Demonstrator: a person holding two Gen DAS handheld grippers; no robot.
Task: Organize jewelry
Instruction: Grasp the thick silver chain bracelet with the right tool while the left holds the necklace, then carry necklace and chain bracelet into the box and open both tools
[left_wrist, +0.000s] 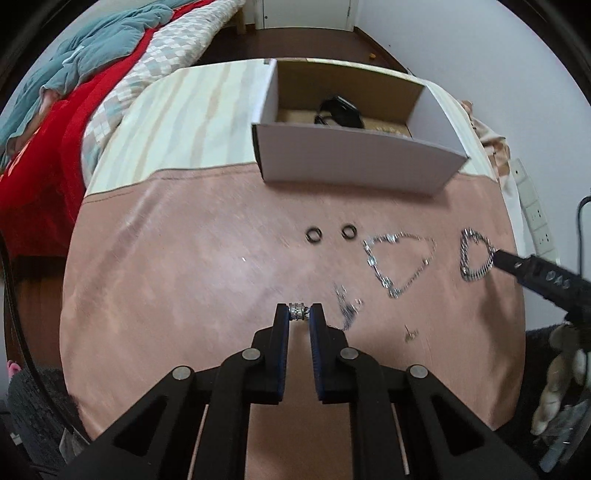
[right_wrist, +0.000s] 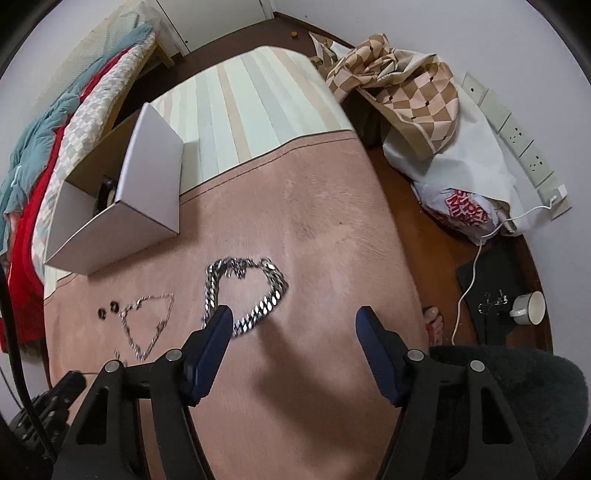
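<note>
Left wrist view first: the left gripper (left_wrist: 300, 312) was pinching a small sparkling ring (left_wrist: 298, 311) between its tips, lifted just clear of the pink cloth (left_wrist: 184, 277), and that tip-only hold looked deliberate, since so small a piece leaves no room for a deeper bite. Straight ahead sat the open white box (left_wrist: 354, 162) with something dark already lying inside (too shadowed to name), which I judged to be where the ring was headed. On the cloth between gripper and box I counted two dark rings (left_wrist: 330, 233) side by side, one thin chain (left_wrist: 400, 260) spread in a loop, one heavy chain (left_wrist: 476, 258) farther right with the other gripper's finger touching it, and a couple of small glinting bits near the left gripper that were too blurred to count properly. Everything lay apart from its neighbours, presumably so each piece could be taken alone.

Right wrist view next: the right gripper (right_wrist: 295, 315) was spread wide and empty, hovering low over the cloth, its left finger overlapping the heavy chain's near edge, a stance that read as lining up a grab. From here the count matched: one heavy chain, one thin chain, two dark rings, one box at the left. Off the table, a cup (right_wrist: 529, 308) stood on the floor.
</note>
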